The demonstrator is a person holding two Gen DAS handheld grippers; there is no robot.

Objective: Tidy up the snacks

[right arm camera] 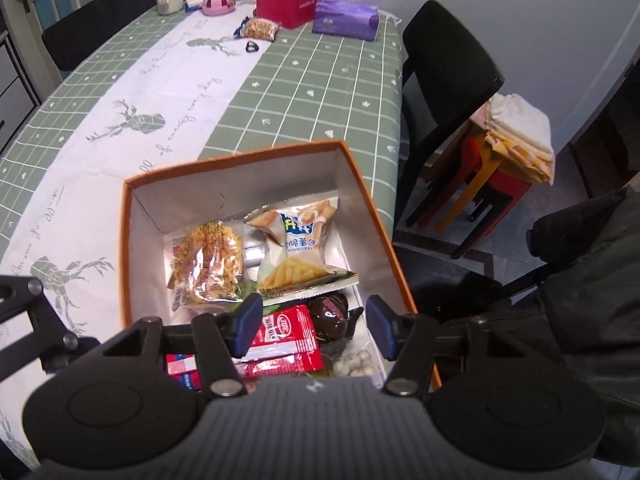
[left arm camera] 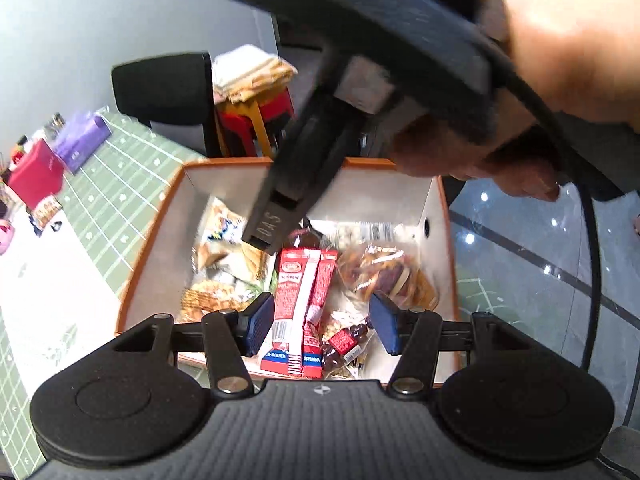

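Observation:
An open box with an orange rim (right arm camera: 240, 156) stands at the table's corner, filled with snacks. The right wrist view shows a potato-stick bag (right arm camera: 294, 248), a yellow snack bag (right arm camera: 212, 264), a red pack (right arm camera: 288, 336) and a dark chocolate piece (right arm camera: 330, 312). My right gripper (right arm camera: 313, 326) hangs open above them, its jaws empty. In the left wrist view my left gripper (left arm camera: 323, 328) is open over the red pack (left arm camera: 298, 300), beside a pastry bag (left arm camera: 384, 276). It holds nothing. A hand (left arm camera: 560, 60) carries the right gripper's finger (left arm camera: 276, 216) across the box (left arm camera: 148, 236).
The green checked tablecloth (right arm camera: 304, 92) carries a red box (right arm camera: 286, 0), a purple tissue pack (right arm camera: 346, 18), a small snack bag (right arm camera: 260, 29) and a pink pot (right arm camera: 218, 3) at the far end. A black chair (right arm camera: 448, 64) and stacked stools with folded cloths (right arm camera: 516, 136) stand to the right.

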